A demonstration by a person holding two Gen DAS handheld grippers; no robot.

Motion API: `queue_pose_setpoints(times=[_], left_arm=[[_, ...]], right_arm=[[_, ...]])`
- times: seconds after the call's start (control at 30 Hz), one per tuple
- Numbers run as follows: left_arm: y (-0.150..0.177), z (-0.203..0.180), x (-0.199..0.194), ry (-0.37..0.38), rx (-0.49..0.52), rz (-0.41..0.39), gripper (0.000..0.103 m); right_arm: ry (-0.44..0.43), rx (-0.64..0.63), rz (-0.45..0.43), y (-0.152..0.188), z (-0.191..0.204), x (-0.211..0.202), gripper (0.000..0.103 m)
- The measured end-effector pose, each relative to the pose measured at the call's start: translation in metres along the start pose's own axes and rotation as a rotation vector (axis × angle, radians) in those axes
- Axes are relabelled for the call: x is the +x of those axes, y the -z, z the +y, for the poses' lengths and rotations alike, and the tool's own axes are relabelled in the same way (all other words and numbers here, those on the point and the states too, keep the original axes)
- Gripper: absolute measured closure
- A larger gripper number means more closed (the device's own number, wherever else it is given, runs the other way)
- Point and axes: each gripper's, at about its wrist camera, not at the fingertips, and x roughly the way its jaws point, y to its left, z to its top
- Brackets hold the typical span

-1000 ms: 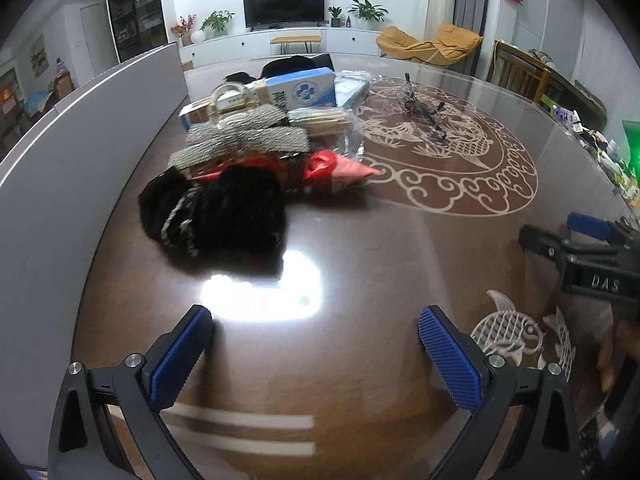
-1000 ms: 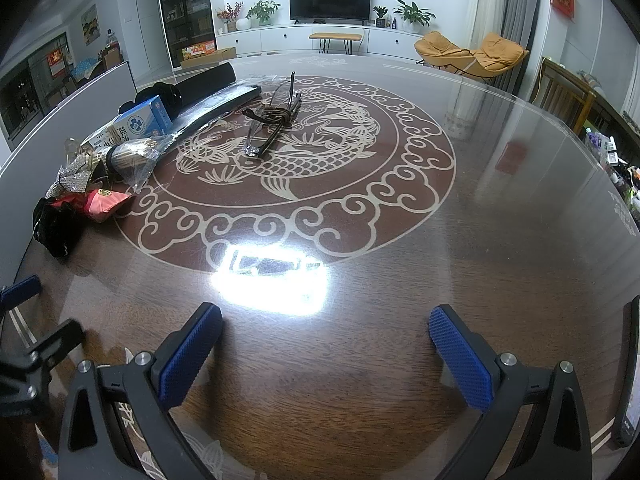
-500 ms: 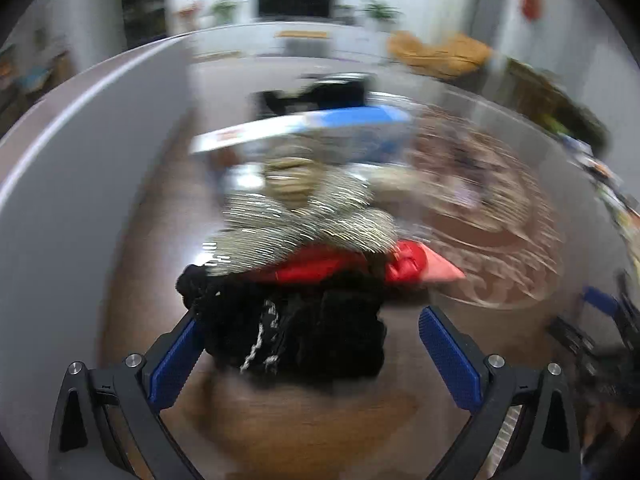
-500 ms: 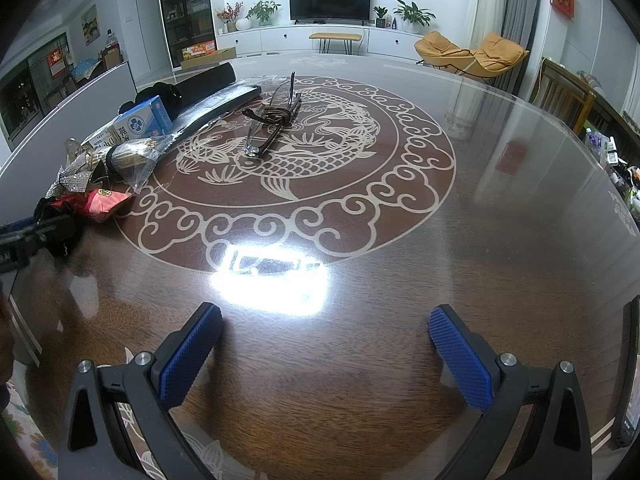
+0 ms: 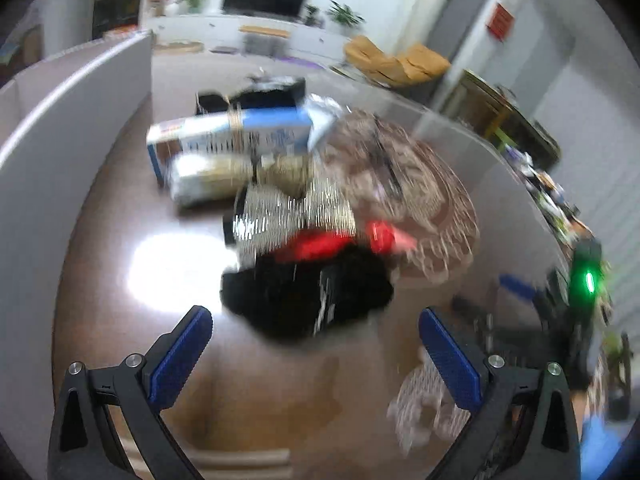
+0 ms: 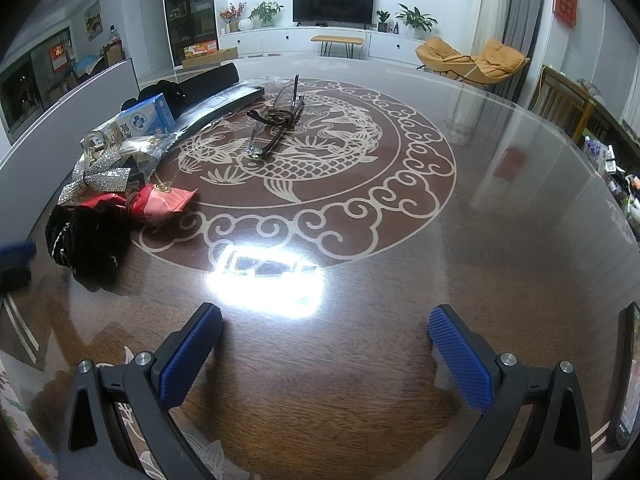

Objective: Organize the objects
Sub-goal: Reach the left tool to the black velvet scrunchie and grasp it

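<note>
A heap of items lies on the round wooden table [image 6: 360, 360]: a black fuzzy cloth [image 5: 308, 292] [image 6: 90, 236], a red packet [image 5: 320, 242] [image 6: 160, 204], a silver sequined bow [image 5: 292, 212] [image 6: 98, 176] and a blue-and-white box [image 5: 232, 132] [image 6: 144, 118]. The left wrist view is blurred. My left gripper [image 5: 316, 354] stands open just short of the black cloth. My right gripper [image 6: 326, 354] is open over bare table near the front edge. Folded glasses [image 6: 276, 120] lie on the dragon inlay.
A grey wall panel [image 5: 52, 152] curves along the table's left side. A long black bar [image 6: 208, 84] lies behind the box. A dark phone [image 6: 628, 376] rests at the right edge. Small bottles and clutter [image 6: 616, 172] sit at the far right rim.
My left gripper has swung in toward the heap, then turned right, so the black cloth now sits just ahead of its fingers. The right gripper has stayed still.
</note>
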Motion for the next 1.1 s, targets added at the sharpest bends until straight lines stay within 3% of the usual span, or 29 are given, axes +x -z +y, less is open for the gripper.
queue_pose_setpoints(times=[0.17, 0.2, 0.3, 0.53, 0.63, 0.7, 0.77, 0.93, 1.0, 1.1], left_arm=[[-0.005, -0.008, 0.028, -0.207, 0.027, 0.023, 0.000], [-0.002, -0.006, 0.032, -0.220, 0.031, 0.030, 0.000], [0.013, 0.008, 0.021, -0.204, 0.022, 0.026, 0.000], [0.041, 0.030, -0.024, -0.282, 0.034, 0.027, 0.000], [0.045, 0.027, -0.032, -0.240, 0.019, 0.009, 0.000], [0.041, 0.023, -0.028, -0.186, 0.004, 0.019, 0.000], [0.029, 0.014, -0.014, -0.179, -0.010, 0.027, 0.000], [0.011, 0.011, 0.016, -0.238, -0.025, 0.038, 0.000], [0.015, 0.017, 0.018, -0.281, -0.020, 0.045, 0.000], [0.027, 0.036, 0.011, -0.277, -0.049, 0.051, 0.000]], right_arm=[[-0.005, 0.007, 0.002, 0.000, -0.001, 0.001, 0.000], [-0.010, 0.012, 0.004, 0.000, -0.002, 0.002, 0.000], [-0.024, 0.023, 0.009, 0.000, -0.004, 0.003, 0.000], [-0.028, 0.024, 0.005, -0.001, -0.003, 0.003, 0.000], [-0.028, 0.027, 0.003, -0.001, -0.004, 0.003, 0.000], [-0.026, 0.025, 0.004, -0.001, -0.003, 0.003, 0.000], [-0.026, 0.022, 0.007, -0.001, -0.003, 0.004, 0.000], [-0.024, 0.023, 0.007, -0.001, -0.004, 0.005, 0.000], [-0.024, 0.023, 0.007, -0.001, -0.005, 0.005, 0.000], [-0.024, 0.023, 0.007, -0.001, -0.004, 0.005, 0.000]])
